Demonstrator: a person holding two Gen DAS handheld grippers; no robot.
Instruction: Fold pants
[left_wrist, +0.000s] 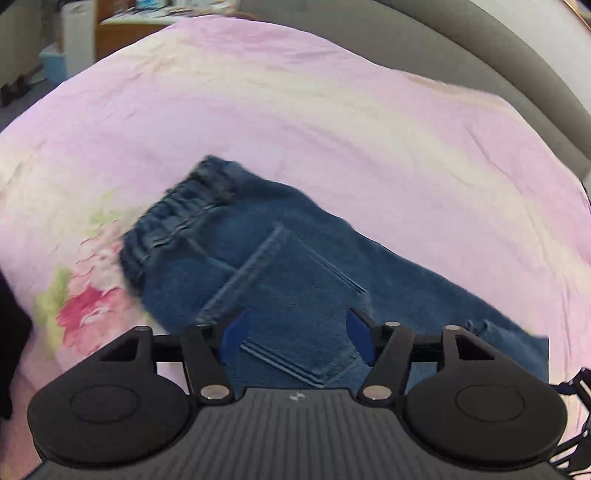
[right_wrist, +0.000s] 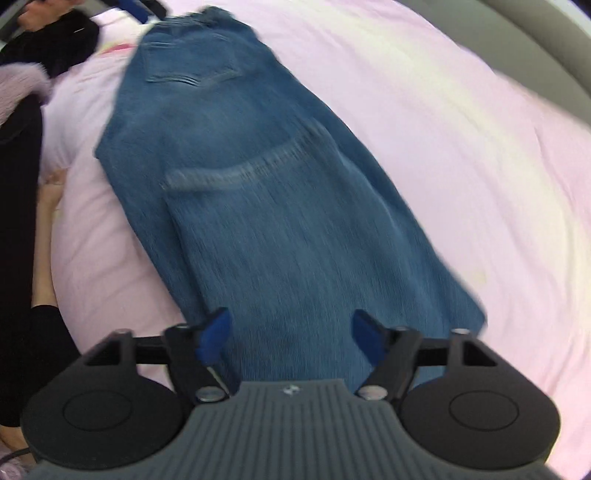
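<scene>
Pants (left_wrist: 295, 266) of blue denim lay flat on a bed covered by a pink sheet (left_wrist: 332, 122), folded lengthwise so that one leg rested on the other and a back pocket (left_wrist: 284, 306) faced up. In the left wrist view the elastic waistband (left_wrist: 173, 218) sat toward ten o'clock and the legs ran off toward four o'clock, where a small ripped spot (left_wrist: 480, 326) showed in the cloth. A printed pink flower (left_wrist: 85, 306) marked the sheet at eight o'clock, just beside the waistband end.

The left gripper (left_wrist: 295, 332) hung over the pocket area with its blue pads (left_wrist: 236, 328) spread wide apart; nothing was pinched between them and they stood clear of the denim. A grey padded headboard (left_wrist: 480, 48) curved along the bed's edge from twelve to two o'clock.

From the right wrist view the pants (right_wrist: 258, 206) stretched from the pocket end at eleven o'clock down to the leg hems at five o'clock. The right gripper (right_wrist: 291, 334) hovered above the lower legs, likewise released, its blue pads (right_wrist: 216, 332) well apart with only flat cloth seen beneath. At ten o'clock a person's black sleeve (right_wrist: 66, 40) appeared at the bedside, with a blue part of the left gripper (right_wrist: 138, 8) just beside the waistband. Both views were blurred.
</scene>
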